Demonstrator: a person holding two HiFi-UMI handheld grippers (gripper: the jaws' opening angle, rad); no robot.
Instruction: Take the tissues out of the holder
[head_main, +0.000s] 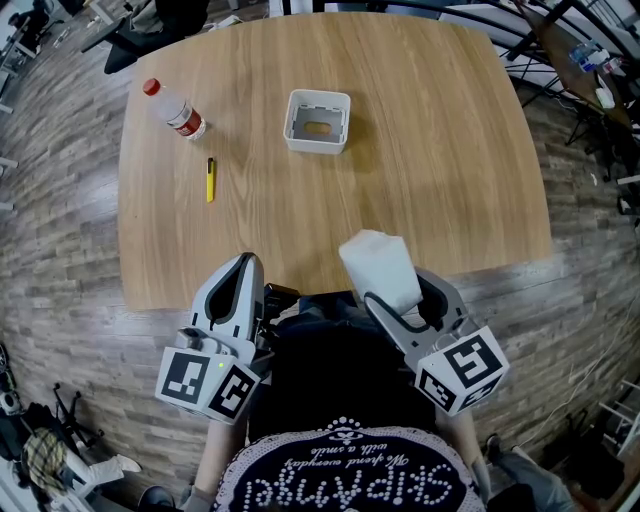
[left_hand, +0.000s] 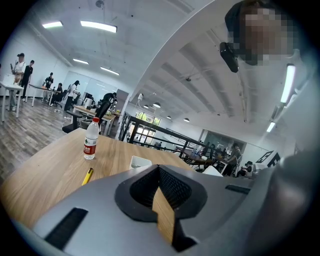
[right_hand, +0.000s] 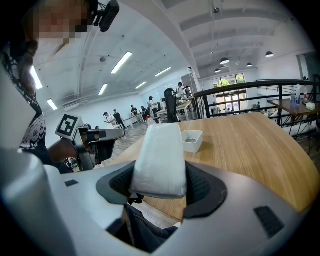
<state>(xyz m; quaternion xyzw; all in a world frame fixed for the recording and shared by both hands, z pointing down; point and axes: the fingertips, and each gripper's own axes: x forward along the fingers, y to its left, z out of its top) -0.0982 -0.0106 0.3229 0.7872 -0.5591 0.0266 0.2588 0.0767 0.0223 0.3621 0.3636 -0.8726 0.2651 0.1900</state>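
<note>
Right claw (right_hand: 160, 182) clamps one tissue pack (right_hand: 161, 147); one holder (head_main: 317, 146) apart.

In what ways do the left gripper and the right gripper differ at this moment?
The right gripper is shut on the white tissue pack; the left gripper is shut on nothing. The right gripper's jaws are held apart by the pack; the left gripper's jaws meet at their tips. Both are at the table's near edge.

One each of table (head_main: 440, 150), bottle (head_main: 173, 108), pen (head_main: 210, 179), holder (head_main: 318, 96), tissue pack (head_main: 380, 268); two claws: left claw (head_main: 245, 263), right claw (head_main: 400, 295).
</note>
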